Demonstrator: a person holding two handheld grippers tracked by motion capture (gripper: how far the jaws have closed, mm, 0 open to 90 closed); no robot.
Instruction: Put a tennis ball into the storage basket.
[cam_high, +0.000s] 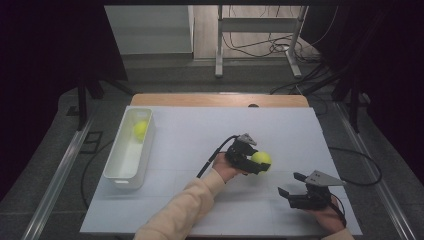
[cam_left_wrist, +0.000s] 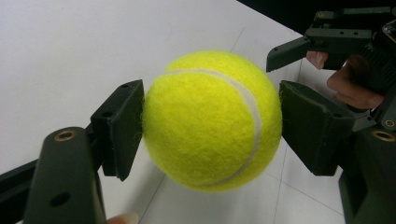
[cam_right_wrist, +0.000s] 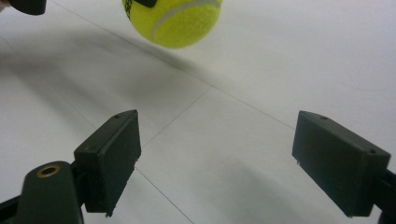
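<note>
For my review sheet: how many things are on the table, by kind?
Tennis balls: 2, one in the bin, one held in the left claw
White bin: 1
Total: 3

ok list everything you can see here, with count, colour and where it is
tennis balls: 2, yellow-green, one held in the left hand-held gripper above the middle of the sheet, the other in the far end of the tub
tub: 1, white, long and open-topped, on the left side of the sheet
sheet: 1, white, covers most of the table
table: 1, wooden, its far edge shows past the sheet
metal frame: 1, grey, on the floor behind the table
cables: several, dark, on the floor near the frame
left hand-held gripper: 1, black, shut on a ball
right hand-held gripper: 1, black, open, near right of the sheet
sleeve: 1, cream, left forearm
</note>
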